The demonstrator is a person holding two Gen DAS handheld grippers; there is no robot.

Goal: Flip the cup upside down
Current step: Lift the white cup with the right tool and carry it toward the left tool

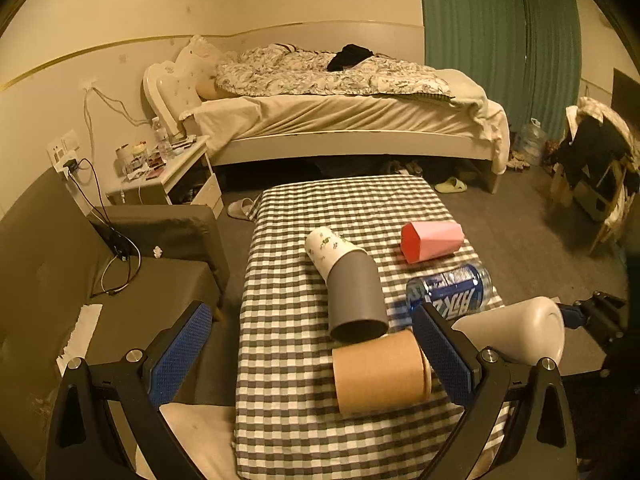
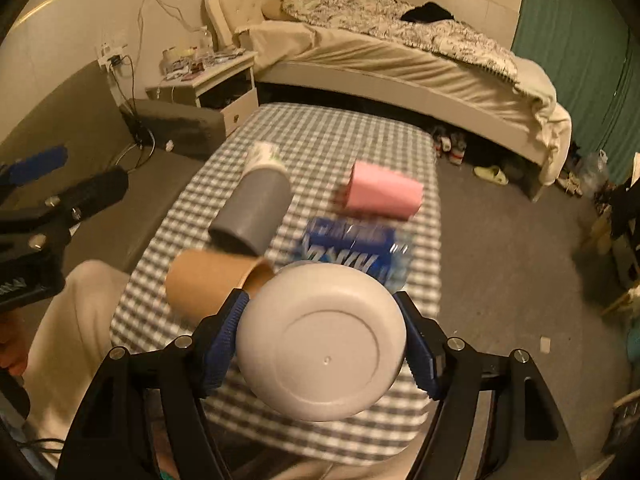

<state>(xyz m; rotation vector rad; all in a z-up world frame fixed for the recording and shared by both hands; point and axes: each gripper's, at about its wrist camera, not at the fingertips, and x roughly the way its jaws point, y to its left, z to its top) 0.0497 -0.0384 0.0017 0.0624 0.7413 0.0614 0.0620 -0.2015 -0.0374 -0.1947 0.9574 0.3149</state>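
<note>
My right gripper (image 2: 322, 332) is shut on a beige plastic cup (image 2: 320, 344), its round base facing the camera, held above the near edge of the checked table (image 2: 340, 132). The same cup (image 1: 516, 328) shows in the left wrist view at the right, on its side in the air, with the right gripper (image 1: 588, 312) behind it. My left gripper (image 1: 312, 340) is open and empty over the table's near left part; it also shows in the right wrist view (image 2: 60, 176). A brown paper cup (image 1: 380, 372) lies on its side between the left gripper's fingers.
On the table lie a grey cup (image 1: 356, 296) nested with a white floral cup (image 1: 328, 246), a pink cup (image 1: 432, 240) and a blue-labelled bottle (image 1: 452, 290). A grey sofa (image 1: 120, 264) is left, a bed (image 1: 340, 116) behind, and a chair with clothes (image 1: 596, 168) at right.
</note>
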